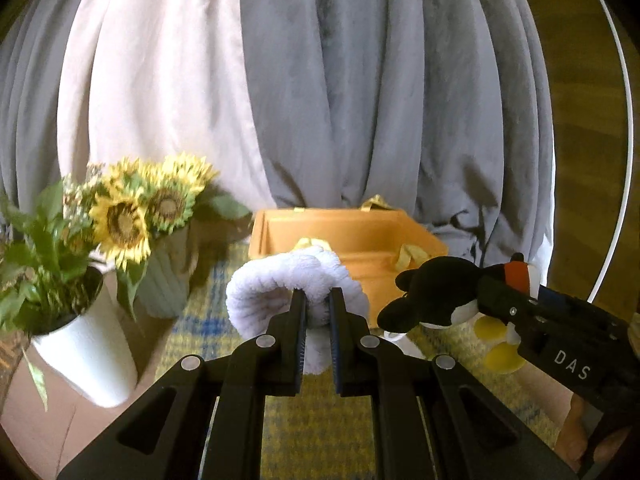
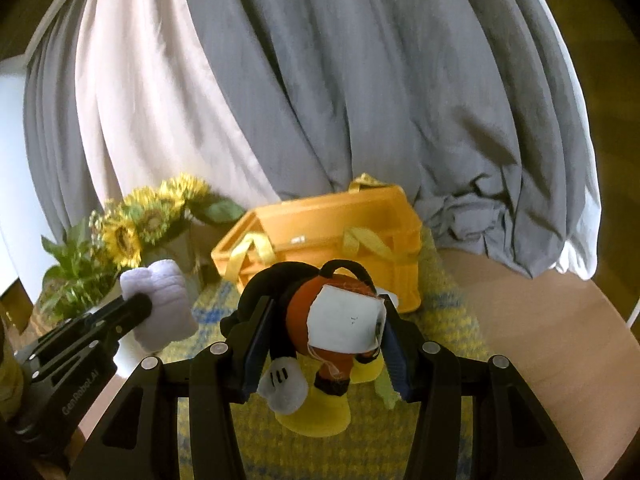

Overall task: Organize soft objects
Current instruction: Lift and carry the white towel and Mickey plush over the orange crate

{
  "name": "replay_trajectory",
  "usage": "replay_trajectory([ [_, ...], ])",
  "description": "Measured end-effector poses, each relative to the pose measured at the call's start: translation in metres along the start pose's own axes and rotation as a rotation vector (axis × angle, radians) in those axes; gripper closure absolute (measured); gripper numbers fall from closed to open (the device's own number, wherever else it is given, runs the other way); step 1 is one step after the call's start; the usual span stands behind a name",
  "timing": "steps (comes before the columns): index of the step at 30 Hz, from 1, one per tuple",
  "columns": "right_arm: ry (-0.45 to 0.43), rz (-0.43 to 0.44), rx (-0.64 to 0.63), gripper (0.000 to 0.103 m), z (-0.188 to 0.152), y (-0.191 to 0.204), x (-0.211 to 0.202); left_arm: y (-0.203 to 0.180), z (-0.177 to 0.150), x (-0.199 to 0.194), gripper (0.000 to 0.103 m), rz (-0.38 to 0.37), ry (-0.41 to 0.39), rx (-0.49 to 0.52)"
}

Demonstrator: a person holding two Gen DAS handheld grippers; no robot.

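Left wrist view: the left tongs (image 1: 318, 300), nearly closed, pinch a fluffy lavender cloth (image 1: 280, 284), held off the counter (image 1: 320, 412). Just right, the right tongs (image 2: 320, 320) clamp a black plush toy (image 2: 316, 320); an orange crate (image 1: 352, 236) sits beyond both.

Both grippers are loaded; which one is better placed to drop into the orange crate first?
Probably left. Its gripper, shut on the lilac plush, sits directly before the orange crate opening. The right gripper, holding the mouse toy, is off to the crate's side.
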State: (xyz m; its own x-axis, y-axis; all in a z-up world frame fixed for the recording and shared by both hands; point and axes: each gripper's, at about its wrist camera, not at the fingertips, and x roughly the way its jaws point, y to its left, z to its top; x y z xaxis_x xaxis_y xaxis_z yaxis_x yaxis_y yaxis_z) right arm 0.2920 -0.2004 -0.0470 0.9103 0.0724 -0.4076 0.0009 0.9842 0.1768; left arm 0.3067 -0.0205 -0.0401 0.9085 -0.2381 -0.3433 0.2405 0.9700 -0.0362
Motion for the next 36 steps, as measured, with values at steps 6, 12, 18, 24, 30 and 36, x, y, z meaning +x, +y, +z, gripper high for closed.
replay_trajectory([
  [6,-0.05,-0.006,-0.002,0.051,0.019,0.0,0.003,-0.002,0.019,0.007,0.091,-0.007,-0.046,0.015],
  [12,-0.084,-0.003,-0.009,0.051,0.034,0.001,0.01,-0.001,0.034,0.014,0.091,-0.01,-0.089,0.021],
  [18,-0.121,0.004,-0.019,0.052,0.05,0.002,0.018,0.002,0.051,0.023,0.091,-0.008,-0.137,0.031],
  [24,-0.161,0.009,-0.025,0.051,0.066,0.002,0.025,0.003,0.065,0.03,0.091,-0.012,-0.172,0.039],
  [30,-0.187,0.01,-0.033,0.051,0.08,0.001,0.038,0.005,0.079,0.047,0.091,-0.02,-0.196,0.055],
  [36,-0.188,0.016,-0.045,0.051,0.094,0.0,0.06,0.009,0.089,0.066,0.091,-0.021,-0.203,0.059],
])
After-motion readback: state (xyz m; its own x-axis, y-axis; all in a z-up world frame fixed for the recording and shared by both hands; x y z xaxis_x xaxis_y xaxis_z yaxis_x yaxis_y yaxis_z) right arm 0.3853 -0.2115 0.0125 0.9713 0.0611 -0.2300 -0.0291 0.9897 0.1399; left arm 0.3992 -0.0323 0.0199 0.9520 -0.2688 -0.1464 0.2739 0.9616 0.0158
